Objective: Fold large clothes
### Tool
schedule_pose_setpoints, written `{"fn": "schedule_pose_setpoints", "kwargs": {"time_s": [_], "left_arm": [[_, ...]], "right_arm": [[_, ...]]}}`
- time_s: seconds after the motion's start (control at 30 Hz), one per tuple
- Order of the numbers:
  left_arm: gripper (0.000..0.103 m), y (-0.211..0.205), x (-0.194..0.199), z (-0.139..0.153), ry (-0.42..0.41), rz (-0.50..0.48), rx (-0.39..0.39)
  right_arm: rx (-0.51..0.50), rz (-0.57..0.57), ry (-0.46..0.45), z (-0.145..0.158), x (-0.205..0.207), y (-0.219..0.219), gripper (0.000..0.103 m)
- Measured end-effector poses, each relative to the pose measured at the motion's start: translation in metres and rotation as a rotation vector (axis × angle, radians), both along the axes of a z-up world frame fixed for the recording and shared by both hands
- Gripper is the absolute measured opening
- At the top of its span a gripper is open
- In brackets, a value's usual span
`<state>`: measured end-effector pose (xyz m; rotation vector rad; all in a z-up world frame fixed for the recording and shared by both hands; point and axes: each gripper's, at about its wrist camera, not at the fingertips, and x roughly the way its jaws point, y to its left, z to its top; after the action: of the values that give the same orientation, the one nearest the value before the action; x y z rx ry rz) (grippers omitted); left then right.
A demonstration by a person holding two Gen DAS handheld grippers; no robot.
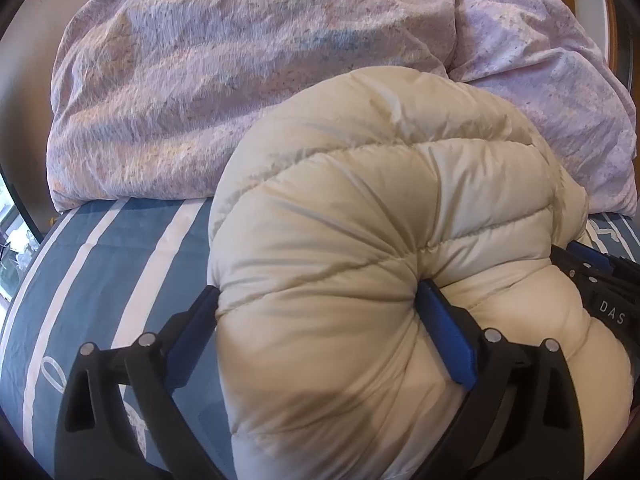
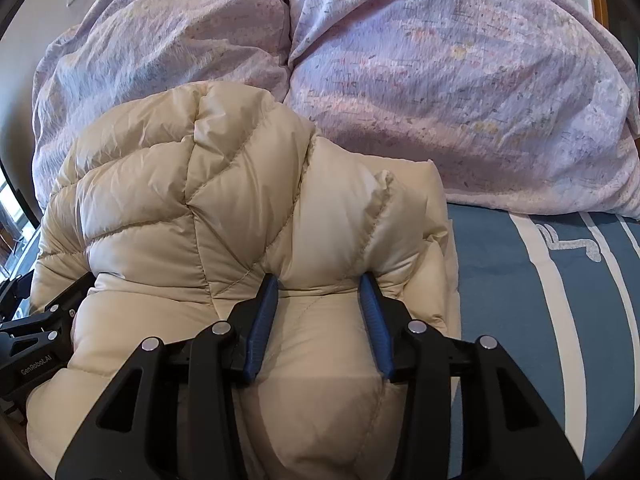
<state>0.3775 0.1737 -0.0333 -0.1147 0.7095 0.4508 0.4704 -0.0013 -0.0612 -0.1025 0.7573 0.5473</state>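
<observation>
The bed (image 2: 540, 300), under a blue sheet with white stripes, carries a heaped lilac duvet (image 2: 440, 80) along its far side. In front of that heap, on the sheet, sits the task's thing: a cream puffer jacket (image 2: 240, 208), already bunched into a thick, rounded bundle with its quilted panels doubled over one another. No loose sleeve or hem trails out across the sheet in either view, so I judge the main folds made and the job late in its course; what looks left is to press the bundle flat, square it and let go. Its underside is hidden, so whether it lies neat I cannot tell.

The left gripper (image 1: 320, 300) has its blue pads set wide, a fat roll of the jacket (image 1: 380, 200) squeezed between them. The right gripper (image 2: 320, 296) stands narrower, its pads sunk into a fold of padding and pinching it. The two are close together: each one's black frame shows at the edge of the other's view.
</observation>
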Motion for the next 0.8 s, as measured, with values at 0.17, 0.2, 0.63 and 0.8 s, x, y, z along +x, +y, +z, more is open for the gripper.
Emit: {"fn": "schedule_pose_setpoints", "kwargs": {"time_s": [0.17,0.2,0.63,0.8], "left_arm": [[0.099,0.002,0.001,0.000,0.011,0.006,0.000],[0.100,0.002,0.001,-0.001,0.012,0.008,-0.002],[0.101,0.010,0.004,-0.003,0.014,0.009,-0.053],[0.101,0.011,0.002,-0.001,0.010,0.016,-0.045]], "right_arm": [[0.001,0.000,0.007,0.000,0.002,0.000,0.045],[0.002,0.000,0.008,0.000,0.003,-0.001,0.045],[0.011,-0.006,0.016,0.000,0.004,-0.001,0.046],[0.024,-0.025,0.008,0.006,0.001,-0.010,0.052]]}}
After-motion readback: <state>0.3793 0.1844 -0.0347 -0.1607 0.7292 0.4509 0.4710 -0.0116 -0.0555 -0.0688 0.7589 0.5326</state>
